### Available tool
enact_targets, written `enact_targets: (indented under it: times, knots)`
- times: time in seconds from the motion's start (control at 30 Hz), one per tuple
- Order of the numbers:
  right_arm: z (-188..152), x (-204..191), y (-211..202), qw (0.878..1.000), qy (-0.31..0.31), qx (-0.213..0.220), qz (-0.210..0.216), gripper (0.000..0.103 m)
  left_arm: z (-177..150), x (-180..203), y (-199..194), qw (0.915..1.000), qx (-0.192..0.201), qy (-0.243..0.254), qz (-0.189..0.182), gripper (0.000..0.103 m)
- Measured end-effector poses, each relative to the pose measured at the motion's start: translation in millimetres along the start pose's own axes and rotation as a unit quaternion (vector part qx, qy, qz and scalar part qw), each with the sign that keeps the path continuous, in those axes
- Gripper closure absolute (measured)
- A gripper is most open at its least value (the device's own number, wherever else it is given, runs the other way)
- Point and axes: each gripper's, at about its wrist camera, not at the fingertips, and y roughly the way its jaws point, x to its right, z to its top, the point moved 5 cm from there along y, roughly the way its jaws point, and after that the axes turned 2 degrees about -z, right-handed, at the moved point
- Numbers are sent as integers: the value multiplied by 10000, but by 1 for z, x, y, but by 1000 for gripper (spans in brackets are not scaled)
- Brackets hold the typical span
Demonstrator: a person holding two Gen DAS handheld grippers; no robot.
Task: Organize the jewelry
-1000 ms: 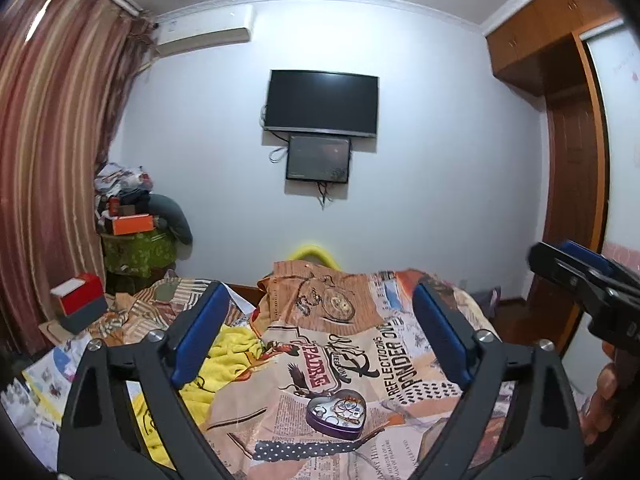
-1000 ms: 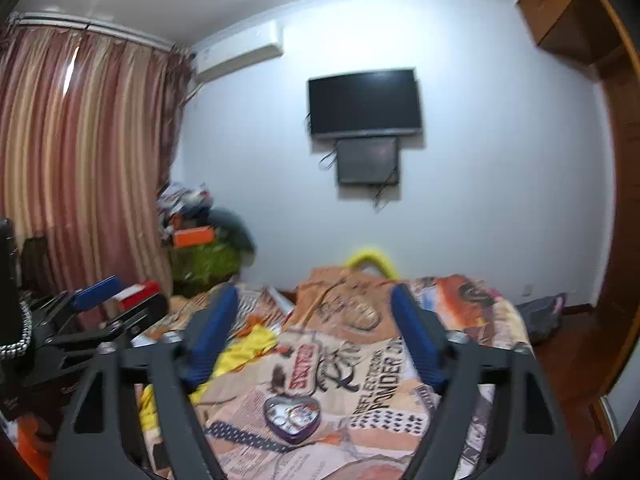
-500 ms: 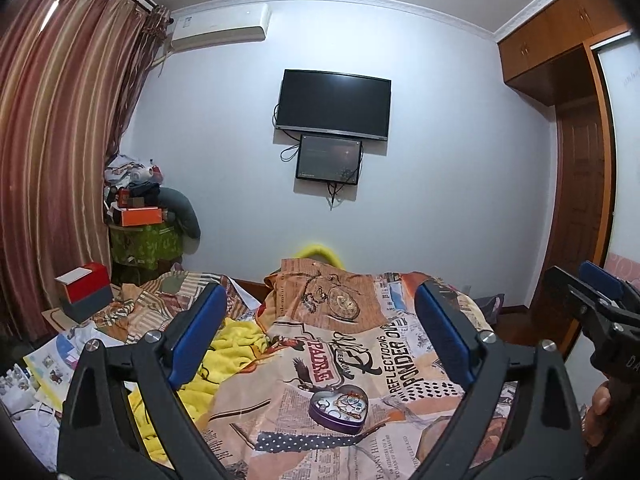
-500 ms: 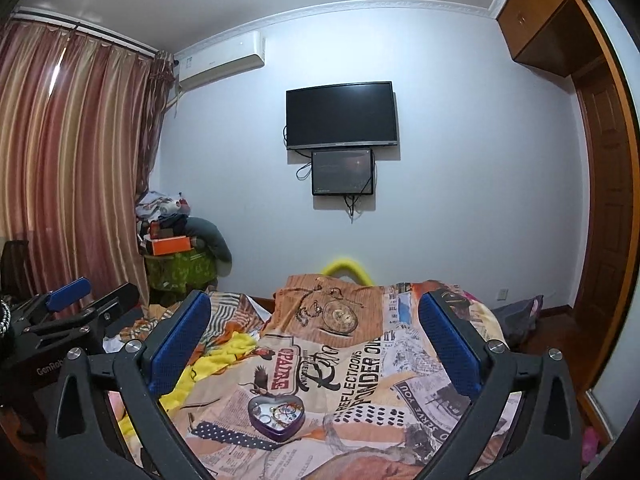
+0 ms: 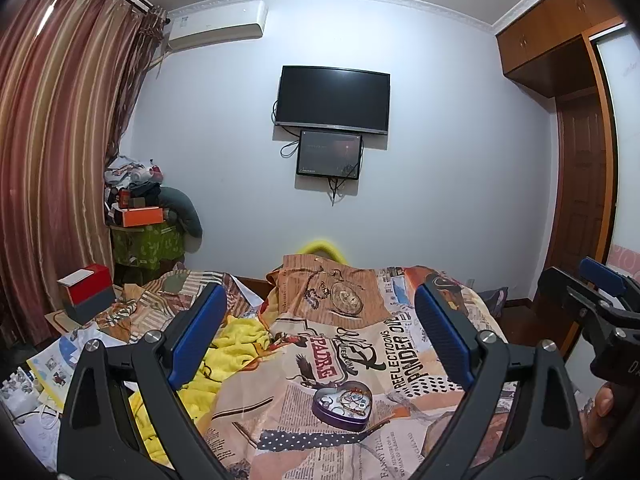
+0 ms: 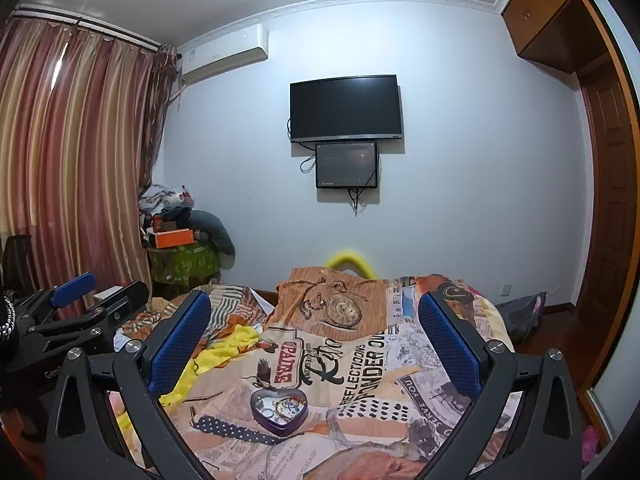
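Purple heart-shaped tin of jewelry (image 5: 341, 405) on printed bedspread (image 5: 380, 344), ahead between your left gripper (image 5: 320, 336) jaws, both wide, right gripper (image 6: 316, 340) empty too

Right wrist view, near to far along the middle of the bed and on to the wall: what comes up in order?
Heart-shaped tin of jewelry, pocket-watch print on the bedspread, yellow curved object behind the bed, small screen, TV above it.
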Motion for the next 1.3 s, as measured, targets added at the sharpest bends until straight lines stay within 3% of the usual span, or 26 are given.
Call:
enact_targets:
  times: [0.47, 1.3]
  knots:
    - [0, 1, -4, 10000, 6, -42, -1, 0, -2, 4, 5, 10000, -19, 61, 12, 3]
    - [-1, 6, -4, 9999, 48, -98, -22, 0, 0, 11, 6, 9998, -8, 176, -87, 2]
